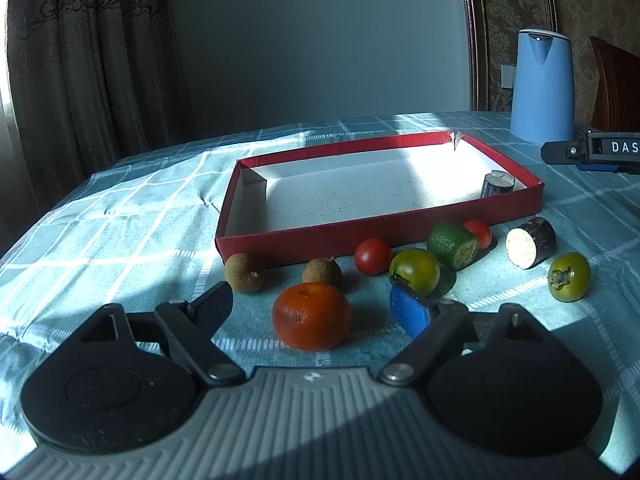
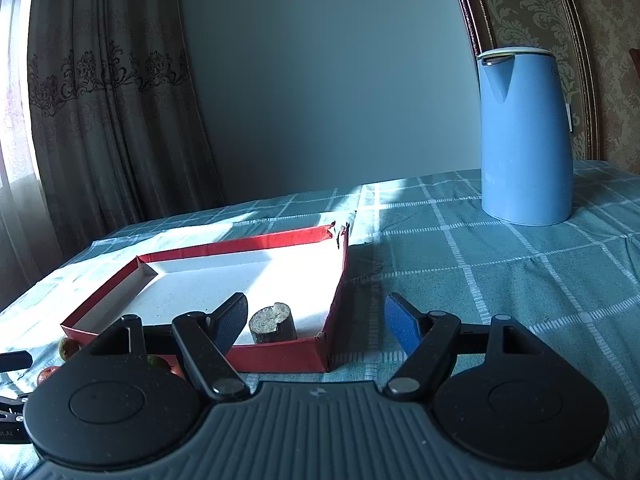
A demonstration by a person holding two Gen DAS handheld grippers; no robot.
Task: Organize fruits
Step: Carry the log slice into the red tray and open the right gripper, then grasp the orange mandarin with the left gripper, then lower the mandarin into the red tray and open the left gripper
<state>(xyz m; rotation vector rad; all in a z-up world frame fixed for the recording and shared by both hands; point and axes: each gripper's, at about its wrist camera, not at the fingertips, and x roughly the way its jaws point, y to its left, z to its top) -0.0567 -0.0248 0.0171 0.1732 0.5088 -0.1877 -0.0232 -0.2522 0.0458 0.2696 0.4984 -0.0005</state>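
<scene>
Left wrist view: low over the tablecloth, facing the long near wall of the red box, close. Right wrist view: low, nearer its right corner. Shared: box, blue kettle beyond it, curtain.

Dim, window sunlight streaks tablecloth; fisheye-warped edges.

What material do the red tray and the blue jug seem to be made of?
Red tray: probably cardboard, matte red outside and white inside; its far corner is torn and the walls are thin and folded. Blue jug: likely plastic, smooth with a soft sheen.
</scene>
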